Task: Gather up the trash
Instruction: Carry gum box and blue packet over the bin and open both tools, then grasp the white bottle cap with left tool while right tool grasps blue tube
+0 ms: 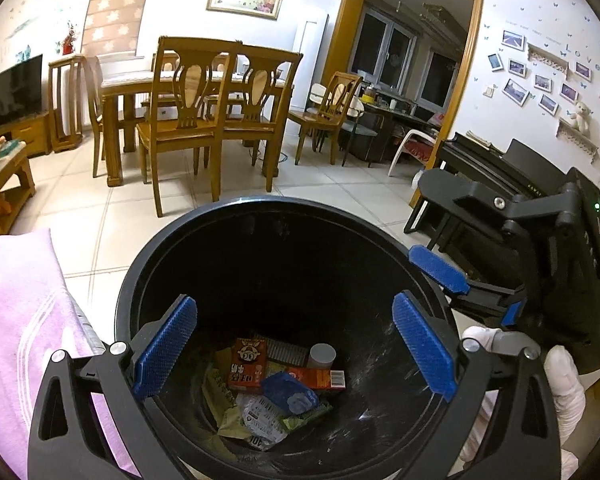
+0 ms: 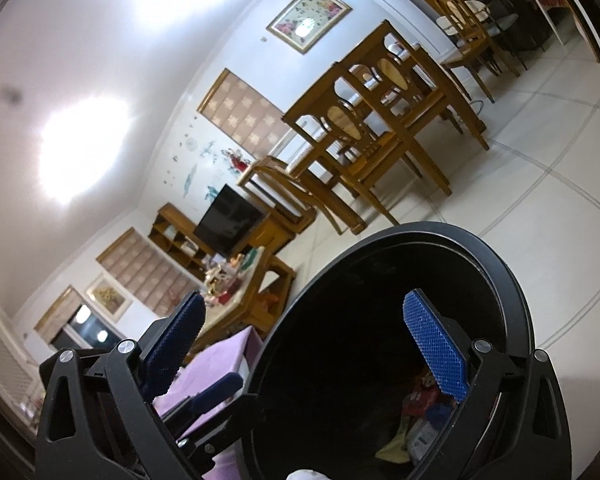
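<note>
At the bottom of the left wrist view, the left gripper (image 1: 294,350) hangs over the mouth of the black bin (image 1: 260,208) with its blue pads spread wide and nothing between them, a pose that suits having let something drop. The trash (image 1: 278,384) lies at the bin's bottom, lower centre of the frame: an orange box, a grey cylinder, blue and green wrappers. At right, the right gripper (image 1: 440,270) reaches across the rim, jaws also apart and empty; in its own tilted view one pad sits inside the bin and the other outside, so the rim is the edge to clear when pulling back. A pink cloth (image 1: 24,312) crowds the lower left. Beyond, open tiled floor (image 1: 332,184) gives room before the dining chairs (image 1: 196,104); whether more litter lies there I cannot tell.
</note>
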